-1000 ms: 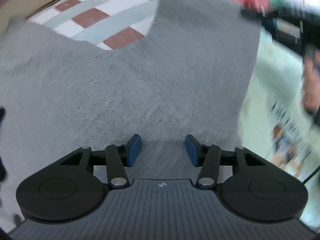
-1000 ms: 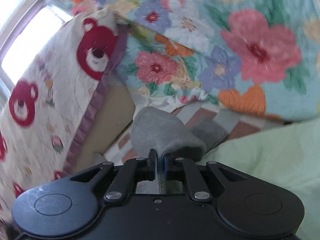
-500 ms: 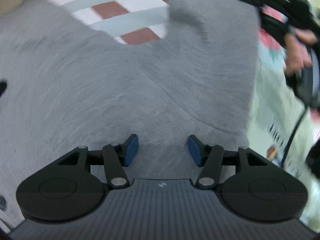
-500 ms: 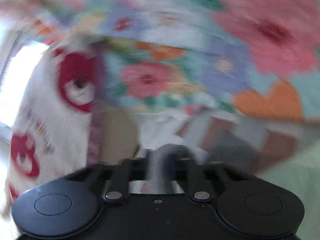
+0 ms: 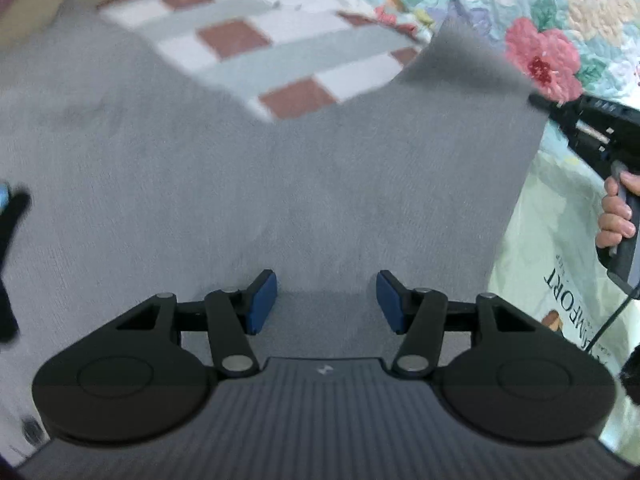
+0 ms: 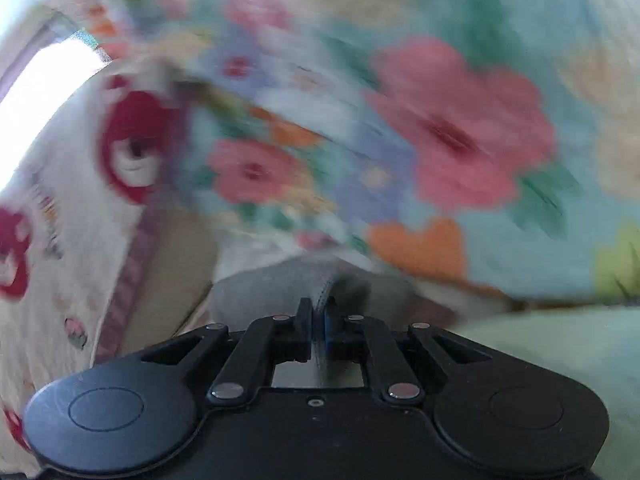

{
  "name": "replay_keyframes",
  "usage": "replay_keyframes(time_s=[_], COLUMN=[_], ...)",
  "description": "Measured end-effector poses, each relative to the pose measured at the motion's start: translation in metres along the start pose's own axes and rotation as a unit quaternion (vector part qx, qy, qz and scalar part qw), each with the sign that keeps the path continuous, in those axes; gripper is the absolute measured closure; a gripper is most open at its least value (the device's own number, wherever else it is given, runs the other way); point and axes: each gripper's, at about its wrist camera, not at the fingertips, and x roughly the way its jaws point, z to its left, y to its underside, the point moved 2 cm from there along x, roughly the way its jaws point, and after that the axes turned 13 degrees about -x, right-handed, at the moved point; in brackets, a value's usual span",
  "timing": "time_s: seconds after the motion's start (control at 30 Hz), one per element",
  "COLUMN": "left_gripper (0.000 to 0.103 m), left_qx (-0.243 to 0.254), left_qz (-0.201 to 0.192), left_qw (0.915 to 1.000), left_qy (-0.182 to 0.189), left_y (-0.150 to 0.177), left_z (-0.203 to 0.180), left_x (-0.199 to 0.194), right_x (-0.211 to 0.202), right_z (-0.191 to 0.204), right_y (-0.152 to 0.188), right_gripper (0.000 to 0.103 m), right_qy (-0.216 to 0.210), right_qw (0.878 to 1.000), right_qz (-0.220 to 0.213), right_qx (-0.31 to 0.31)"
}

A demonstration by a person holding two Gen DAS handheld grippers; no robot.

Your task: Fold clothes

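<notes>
Left of the left gripper (image 5: 326, 300), a dark blurred shape is cut off at the frame edge. Its jaws stand spread, nothing between the pads, above the grey garment (image 5: 280, 184) ahead. Only this view shows the hand (image 5: 616, 216) at far right. The right gripper (image 6: 318, 318), amid blur, pinches a grey fold.

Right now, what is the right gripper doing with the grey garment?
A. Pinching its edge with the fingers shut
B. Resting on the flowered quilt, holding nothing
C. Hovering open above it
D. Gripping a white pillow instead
A: the right gripper has its fingers closed on a fold of the grey garment, which rises between them in the right wrist view.
</notes>
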Motion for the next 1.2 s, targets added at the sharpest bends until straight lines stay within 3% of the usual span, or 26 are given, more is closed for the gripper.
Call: replay_keyframes(time_s=[0.1, 0.17, 0.23, 0.3, 0.37, 0.4, 0.43, 0.47, 0.57, 0.67, 0.7, 0.77, 0.83, 0.9, 0.97, 1.0, 1.03, 1.1, 1.13, 1.2], left_gripper=[0.049, 0.049, 0.049, 0.048, 0.048, 0.048, 0.048, 0.048, 0.048, 0.048, 0.048, 0.048, 0.048, 0.048, 0.047, 0.047, 0.047, 0.047, 0.047, 0.047], left_qx=[0.014, 0.021, 0.041, 0.064, 0.067, 0.054, 0.041, 0.028, 0.020, 0.018, 0.022, 0.033, 0.032, 0.019, -0.010, -0.020, -0.030, -0.033, -0.033, -0.035], left_qz=[0.003, 0.015, 0.034, 0.038, 0.033, 0.038, 0.042, 0.045, 0.026, 0.016, 0.016, 0.017, 0.016, 0.008, -0.002, -0.006, -0.011, -0.022, -0.029, -0.041], left_qw=[0.9997, 0.9994, 0.9986, 0.9972, 0.9972, 0.9978, 0.9983, 0.9986, 0.9994, 0.9996, 0.9996, 0.9992, 0.9993, 0.9998, 0.9999, 0.9998, 0.9995, 0.9991, 0.9987, 0.9976], left_qy=[0.020, 0.022, 0.004, -0.007, -0.004, -0.001, 0.002, 0.005, -0.013, -0.012, -0.013, -0.015, -0.011, -0.002, 0.005, 0.002, -0.003, -0.018, -0.025, -0.044], left_y=[-0.007, -0.005, 0.006, 0.016, 0.020, 0.020, 0.019, 0.018, 0.021, 0.029, 0.031, 0.033, 0.033, 0.029, 0.023, 0.021, 0.018, 0.015, 0.015, 0.013], left_z=[-0.016, -0.026, -0.030, -0.031, -0.028, -0.024, -0.020, -0.015, -0.005, 0.001, 0.001, -0.001, -0.001, 0.003, 0.010, 0.014, 0.018, 0.024, 0.027, 0.037], left_x=[0.007, 0.016, 0.030, 0.036, 0.032, 0.029, 0.026, 0.023, 0.013, 0.008, 0.007, 0.004, -0.001, -0.006, -0.012, -0.013, -0.015, -0.019, -0.024, -0.038], right_x=[0.006, 0.014, 0.023, 0.043, 0.064, 0.074, 0.082, 0.086, 0.075, 0.037, 0.026, 0.012, 0.015, 0.023, 0.032, 0.033, 0.030, 0.010, -0.001, -0.024], right_z=[-0.011, -0.015, -0.022, -0.029, -0.035, -0.035, -0.030, -0.022, 0.027, 0.066, 0.071, 0.077, 0.074, 0.064, 0.050, 0.042, 0.032, 0.011, 0.007, 0.011], right_y=[-0.007, -0.010, -0.014, -0.018, -0.022, -0.024, -0.029, -0.035, -0.056, -0.074, -0.077, -0.078, -0.071, -0.059, -0.049, -0.048, -0.050, -0.053, -0.053, -0.045], right_gripper=[0.089, 0.078, 0.051, 0.041, 0.039, 0.045, 0.076, 0.089, 0.089, 0.097, 0.097, 0.097, 0.097, 0.097, 0.097, 0.092, 0.088, 0.088, 0.088, 0.081], right_qy=[-0.005, -0.020, -0.034, -0.038, -0.041, -0.037, -0.049, -0.057, -0.076, -0.120, -0.108, -0.035, 0.028, 0.103, 0.164, 0.192, 0.208, 0.199, 0.176, 0.137], right_qw=[1.000, 0.999, 0.997, 0.991, 0.982, 0.978, 0.980, 0.983, 0.996, 0.987, 0.984, 0.974, 0.959, 0.935, 0.916, 0.914, 0.921, 0.950, 0.964, 0.978], right_qz=[0.028, 0.040, 0.050, 0.076, 0.100, 0.104, 0.096, 0.086, 0.032, -0.064, -0.086, -0.108, -0.084, -0.052, -0.015, -0.006, 0.006, 0.017, 0.012, 0.005], right_qx=[0.012, 0.024, 0.049, 0.104, 0.158, 0.175, 0.169, 0.150, 0.020, -0.088, -0.115, -0.194, -0.270, -0.336, -0.366, -0.356, -0.329, -0.239, -0.199, -0.159])
